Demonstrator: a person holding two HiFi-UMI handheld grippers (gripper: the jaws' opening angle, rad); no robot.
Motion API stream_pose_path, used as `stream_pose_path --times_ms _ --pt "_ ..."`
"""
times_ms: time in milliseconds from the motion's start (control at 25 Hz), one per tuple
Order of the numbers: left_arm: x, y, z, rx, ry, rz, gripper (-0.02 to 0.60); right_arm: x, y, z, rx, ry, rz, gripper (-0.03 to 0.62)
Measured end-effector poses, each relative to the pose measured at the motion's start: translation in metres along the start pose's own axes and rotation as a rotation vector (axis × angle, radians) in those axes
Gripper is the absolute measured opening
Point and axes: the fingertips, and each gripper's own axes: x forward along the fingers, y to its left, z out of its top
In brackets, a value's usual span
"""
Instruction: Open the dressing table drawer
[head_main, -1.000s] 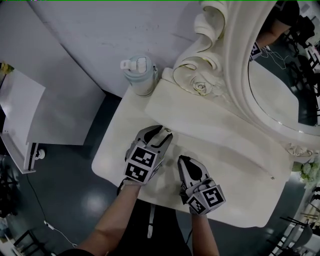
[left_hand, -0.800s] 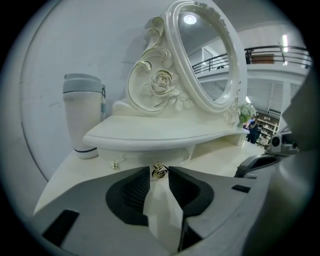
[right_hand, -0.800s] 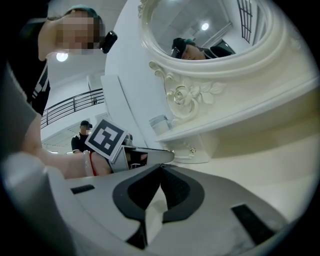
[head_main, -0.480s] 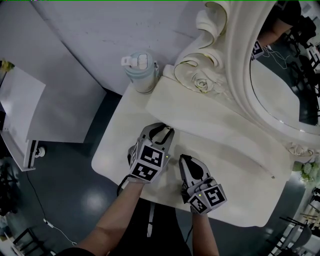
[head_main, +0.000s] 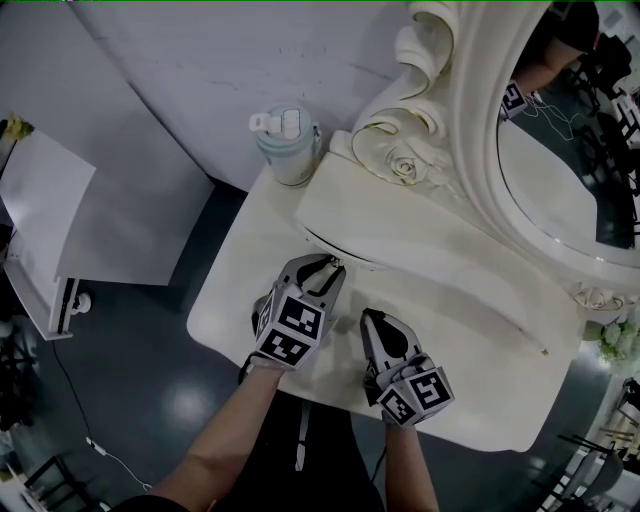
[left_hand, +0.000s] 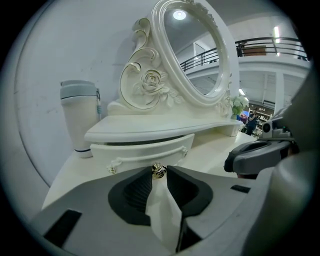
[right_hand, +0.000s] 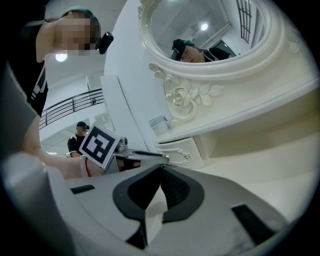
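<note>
The dressing table's small white drawer (left_hand: 145, 152) sits under the raised shelf, with a dark gap along its top. Its gold knob (left_hand: 159, 170) is pinched between the tips of my left gripper (left_hand: 159, 171), whose jaws have just been closing on it. In the head view the left gripper (head_main: 335, 266) reaches to the drawer front at the shelf's near edge. My right gripper (head_main: 368, 318) hovers over the tabletop just right of the left one, shut with nothing in it (right_hand: 160, 167). The right gripper view shows the drawer (right_hand: 180, 152) from the side.
A pale lidded tumbler (head_main: 285, 145) stands at the table's back left corner. The ornate oval mirror (head_main: 560, 170) rises behind the shelf. Bare tabletop (head_main: 480, 330) stretches to the right. A white panel (head_main: 45, 220) stands on the floor at the left.
The left gripper's jaws have narrowed onto the knob and the gripper has rolled slightly. A dark gap now shows at the drawer's top edge. The right gripper has stayed put.
</note>
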Motion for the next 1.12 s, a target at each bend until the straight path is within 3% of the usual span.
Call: stream_pose_path --times_ms 1120 --pt "-0.040 -0.014 -0.030 -0.060 0.045 -0.057 0.106 -0.018 0.028 0.022 -0.013 -0.015 -0.013 0.006"
